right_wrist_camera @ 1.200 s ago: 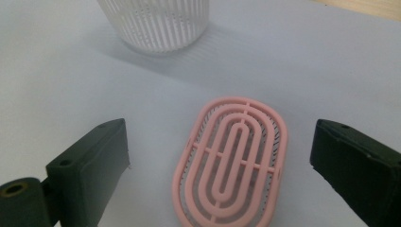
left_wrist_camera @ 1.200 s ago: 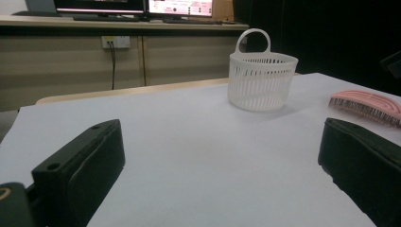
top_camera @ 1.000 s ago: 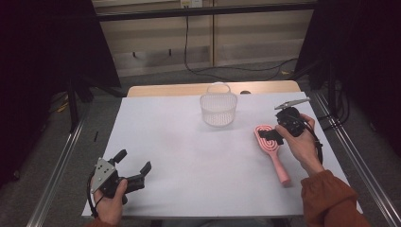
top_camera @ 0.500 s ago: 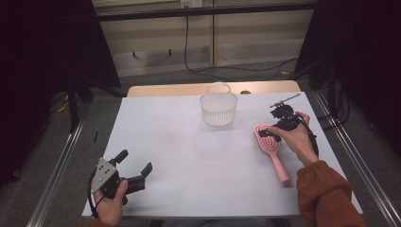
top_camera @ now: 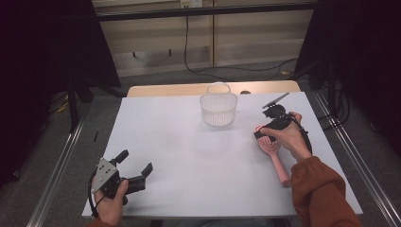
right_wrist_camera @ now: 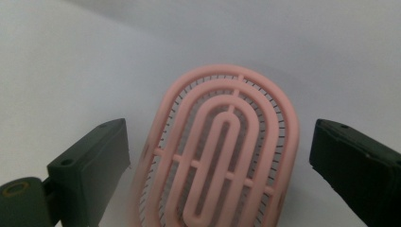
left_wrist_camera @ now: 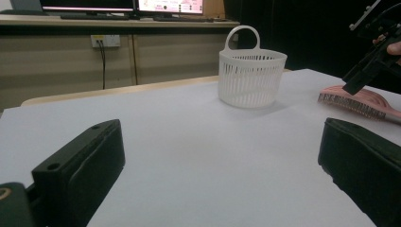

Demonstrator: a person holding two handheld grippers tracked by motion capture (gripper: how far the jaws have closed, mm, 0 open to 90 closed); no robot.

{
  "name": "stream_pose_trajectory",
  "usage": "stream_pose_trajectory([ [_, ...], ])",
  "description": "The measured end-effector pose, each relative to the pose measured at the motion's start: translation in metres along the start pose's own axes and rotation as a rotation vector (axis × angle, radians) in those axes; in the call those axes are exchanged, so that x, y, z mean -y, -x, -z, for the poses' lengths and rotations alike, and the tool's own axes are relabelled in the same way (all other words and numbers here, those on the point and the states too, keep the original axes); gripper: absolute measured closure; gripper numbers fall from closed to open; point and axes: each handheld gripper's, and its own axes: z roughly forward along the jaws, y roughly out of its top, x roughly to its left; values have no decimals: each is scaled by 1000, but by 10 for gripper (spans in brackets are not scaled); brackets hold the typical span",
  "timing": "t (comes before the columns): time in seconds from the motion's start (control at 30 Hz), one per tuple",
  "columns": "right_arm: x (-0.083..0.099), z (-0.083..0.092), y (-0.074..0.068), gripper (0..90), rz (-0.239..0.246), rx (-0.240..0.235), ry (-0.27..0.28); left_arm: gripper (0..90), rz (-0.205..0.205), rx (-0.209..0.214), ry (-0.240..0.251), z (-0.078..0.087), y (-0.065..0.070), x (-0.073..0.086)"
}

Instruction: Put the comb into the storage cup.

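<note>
Right gripper (top_camera: 261,134) poised over the head of a pink brush (right_wrist_camera: 222,156) lying near the table's (top_camera: 189,156) right edge, jaws just opened wide, straddling without touching. Left gripper (top_camera: 137,168) resting near the front left corner, jaws wide, empty. White basket (top_camera: 218,108) standing farther back.

I saw the pink hairbrush (top_camera: 273,152) lying flat on the white worktop (top_camera: 189,151), at its right side, bristles down and its slotted back facing up. The oval head (right_wrist_camera: 222,156), built of concentric pink ribs joined by short crossbars, pointed toward the far edge; the slim handle ran back toward the near right corner. From the left gripper view its short dark bristles (left_wrist_camera: 352,105) rested on the surface.
</note>
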Motion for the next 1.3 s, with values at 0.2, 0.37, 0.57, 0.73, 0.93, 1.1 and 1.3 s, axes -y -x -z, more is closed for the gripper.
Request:
stream_pose_trajectory([
  [0.2, -1, -6, 1, 55, -16, 8, -29, 14, 3, 1, 1, 0, 0, 0],
  [0.37, 2, -7, 0, 56, -38, 10, -57, 14, 2, 0, -1, 0, 0, 0],
  [0.57, 13, -7, 0, 49, -47, 3, -64, 14, -5, -2, -6, -1, 0, 0],
  [0.73, 19, -9, -4, 53, -60, 15, -79, 14, -2, 0, -12, -2, 0, 1],
  [0.93, 16, -17, -9, 86, -70, 40, -104, 14, -2, 2, -9, -2, 0, 1],
  [1.1, 15, -19, -8, 104, -96, 41, -107, 14, -3, 4, -11, -2, 0, 1],
  [1.3, 15, -21, -8, 150, -126, 22, -106, 14, -3, 6, -13, -2, 0, 1],
])
